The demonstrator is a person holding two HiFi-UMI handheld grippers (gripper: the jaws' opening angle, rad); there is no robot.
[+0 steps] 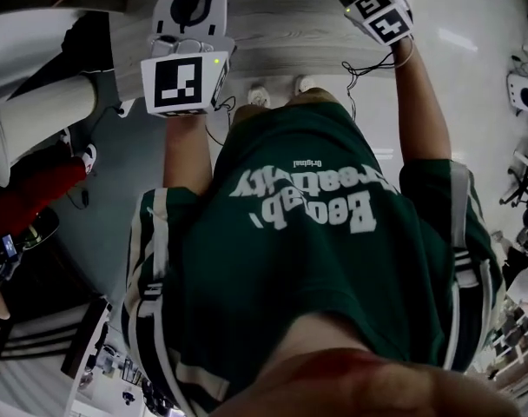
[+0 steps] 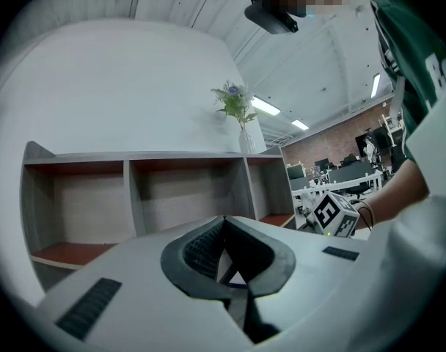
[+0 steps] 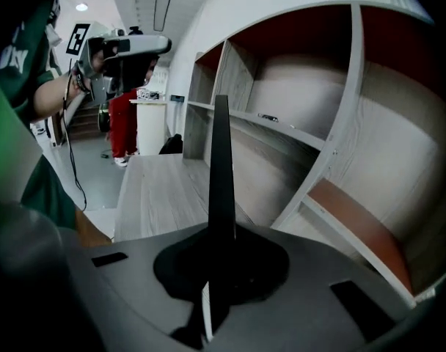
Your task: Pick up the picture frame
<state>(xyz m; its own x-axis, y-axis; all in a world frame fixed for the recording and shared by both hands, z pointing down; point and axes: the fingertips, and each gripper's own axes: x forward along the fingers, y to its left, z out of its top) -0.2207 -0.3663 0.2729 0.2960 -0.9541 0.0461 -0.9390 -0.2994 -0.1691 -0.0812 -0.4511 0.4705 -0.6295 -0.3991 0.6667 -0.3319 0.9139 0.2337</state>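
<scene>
Two grippers are up over the pale wood-grain bench, near a grey open-fronted shelf unit, the right gripper with jaws clamped on a thin black picture frame held upright and edge-on in the air, the left gripper with jaws closed together on nothing.

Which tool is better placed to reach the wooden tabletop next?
Probably right: the right tool points toward the tabletop just ahead, while the left tool faces the shelf, held level.
</scene>
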